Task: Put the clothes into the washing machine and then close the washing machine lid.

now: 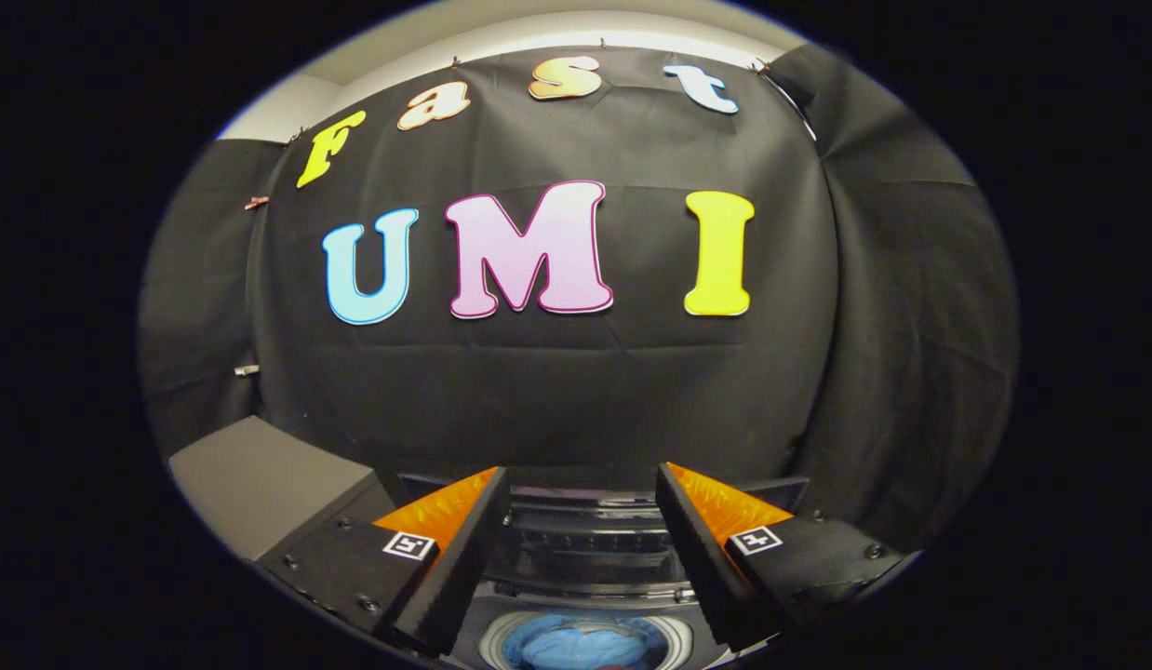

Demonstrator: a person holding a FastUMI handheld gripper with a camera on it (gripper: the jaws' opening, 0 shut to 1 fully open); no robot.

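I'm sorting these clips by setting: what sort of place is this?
Likely a staged recording booth, not a home laundry: black cloth wall, a top-loading washing machine with open round drum holding blue clothes, seen between the open gripper fingers.

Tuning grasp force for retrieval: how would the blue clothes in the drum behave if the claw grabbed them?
The blue clothes lie crumpled in the washing machine drum, so probably floppy and draping. Soft folds suggest they are light and would bunch under a pinch. The claw is open above, holding nothing.
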